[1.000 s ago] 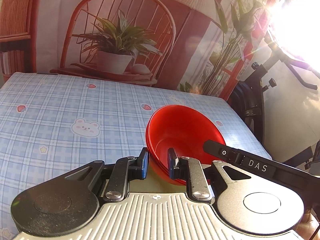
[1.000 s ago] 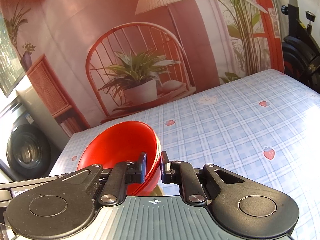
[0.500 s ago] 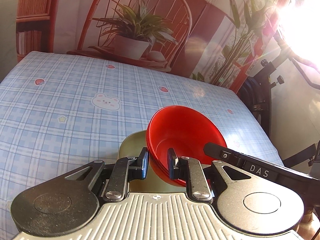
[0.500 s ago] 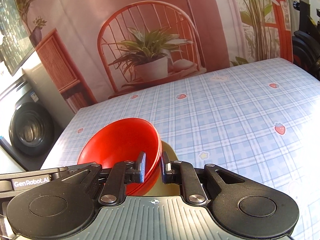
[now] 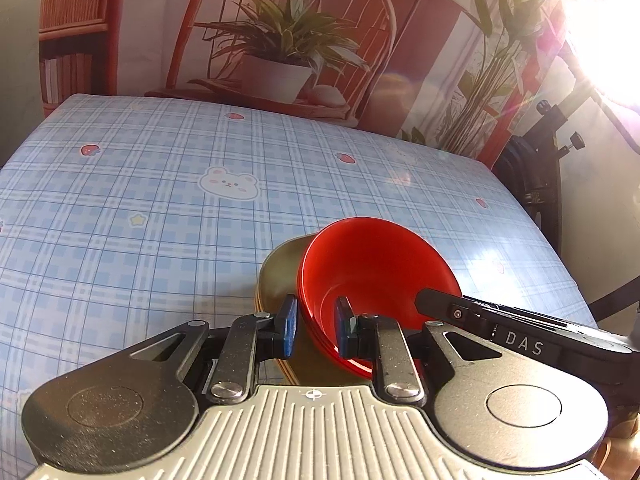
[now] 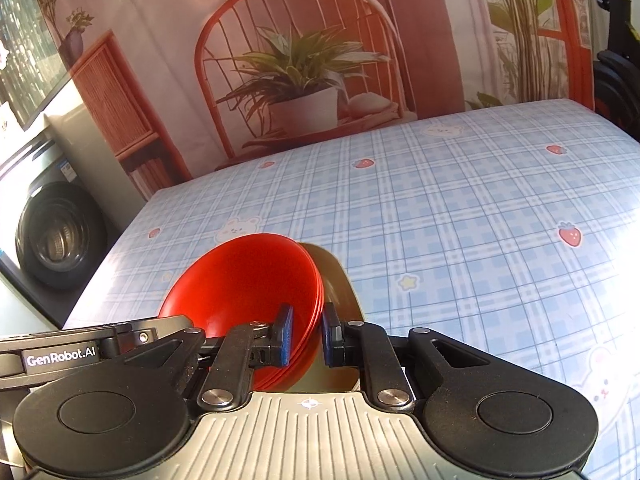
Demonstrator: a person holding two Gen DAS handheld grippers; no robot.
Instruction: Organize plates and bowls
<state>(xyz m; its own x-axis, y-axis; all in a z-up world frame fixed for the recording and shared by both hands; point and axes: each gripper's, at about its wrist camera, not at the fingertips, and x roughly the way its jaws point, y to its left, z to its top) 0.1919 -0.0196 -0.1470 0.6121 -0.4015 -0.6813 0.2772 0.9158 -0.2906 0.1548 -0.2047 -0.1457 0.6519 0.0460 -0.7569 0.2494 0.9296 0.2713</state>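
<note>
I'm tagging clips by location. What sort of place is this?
Probably a home utility or spare room staged for recording: a washing machine, an exercise bike, and a printed backdrop behind the tablecloth-covered table.

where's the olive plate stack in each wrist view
Left wrist: the olive plate stack sits low centre, peeking out left of the red bowls, just ahead of the left hand-held gripper.
Right wrist: it shows low centre, right of the red bowls, ahead of the right hand-held gripper.
Shared landmark: the potted plant backdrop.
</note>
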